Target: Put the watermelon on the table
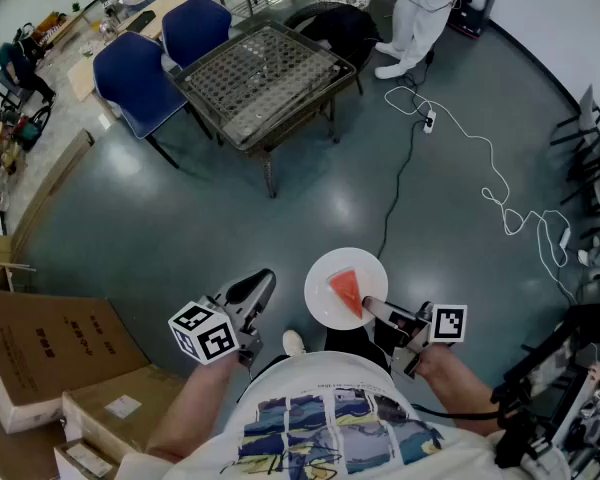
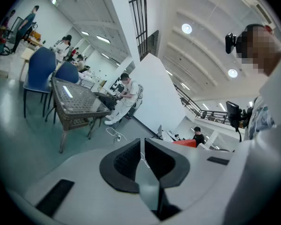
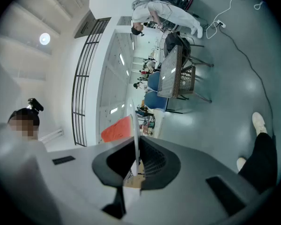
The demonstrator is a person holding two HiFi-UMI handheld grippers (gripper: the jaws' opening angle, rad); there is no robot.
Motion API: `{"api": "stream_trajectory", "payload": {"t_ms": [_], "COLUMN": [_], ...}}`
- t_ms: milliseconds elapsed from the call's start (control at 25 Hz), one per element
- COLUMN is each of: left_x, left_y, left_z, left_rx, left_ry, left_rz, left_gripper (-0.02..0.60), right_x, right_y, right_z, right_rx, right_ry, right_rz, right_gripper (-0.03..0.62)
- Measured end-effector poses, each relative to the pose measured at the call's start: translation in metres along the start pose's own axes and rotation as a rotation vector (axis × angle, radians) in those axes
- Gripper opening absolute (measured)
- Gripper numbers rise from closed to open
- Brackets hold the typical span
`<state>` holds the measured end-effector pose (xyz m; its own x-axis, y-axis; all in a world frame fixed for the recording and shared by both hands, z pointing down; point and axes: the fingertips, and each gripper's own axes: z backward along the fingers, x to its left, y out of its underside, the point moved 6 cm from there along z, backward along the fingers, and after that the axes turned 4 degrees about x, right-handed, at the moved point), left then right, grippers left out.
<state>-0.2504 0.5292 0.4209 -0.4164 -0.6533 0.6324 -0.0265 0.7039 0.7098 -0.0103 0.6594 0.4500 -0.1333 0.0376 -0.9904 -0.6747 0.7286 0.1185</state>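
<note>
A red wedge of watermelon (image 1: 346, 290) lies on a small white plate (image 1: 323, 280) held over the floor in front of the person. My right gripper (image 1: 372, 306) is shut on the plate's near rim. In the right gripper view the plate (image 3: 135, 125) shows edge-on between the pads, with the watermelon (image 3: 117, 128) to its left. My left gripper (image 1: 260, 283) hangs to the left of the plate, shut with nothing in it (image 2: 141, 153). The wicker table with a glass top (image 1: 280, 133) stands a few steps ahead across the floor and also appears in both gripper views, table (image 2: 75, 97) and table (image 3: 171, 78).
Two blue chairs (image 1: 140, 78) stand left of the table and a black chair (image 1: 340, 28) behind it. A person in white (image 1: 420, 8) stands beyond. A white cable with a power strip (image 1: 430, 120) runs across the floor at right. Cardboard boxes (image 1: 40, 348) sit at near left.
</note>
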Motion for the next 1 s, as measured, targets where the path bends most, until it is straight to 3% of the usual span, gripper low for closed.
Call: {"api": "stream_trajectory", "payload": {"t_ms": [200,400,640,1000], "left_x": [0.011,0.016,0.011,0.012], "left_y": [0.03,0.043,0.034,-0.009], "left_z": [0.069,0.107,0.111,0.047], "left_rx": [-0.002,-0.021,-0.049,-0.071], "left_ry": [-0.021,-0.038,-0.072,-0.118], "left_rz": [0.008,0.002,-0.052,-0.102], "left_gripper": [0.031,0.031,0.031,0.031], "right_x": [0.012,0.02,0.026,0.011], "right_y": [0.059,0.08,0.06,-0.02], "right_z": [-0.027,-0.044,-0.052,-0.071], "right_rx": [-0.002,0.034,0.061,0.108], "right_ry": [-0.014,-0.017,-0.024,-0.047], "right_rz": [0.005,0.042,0.056,0.04], "right_gripper": [0.025,0.025,0.026,0.026]}}
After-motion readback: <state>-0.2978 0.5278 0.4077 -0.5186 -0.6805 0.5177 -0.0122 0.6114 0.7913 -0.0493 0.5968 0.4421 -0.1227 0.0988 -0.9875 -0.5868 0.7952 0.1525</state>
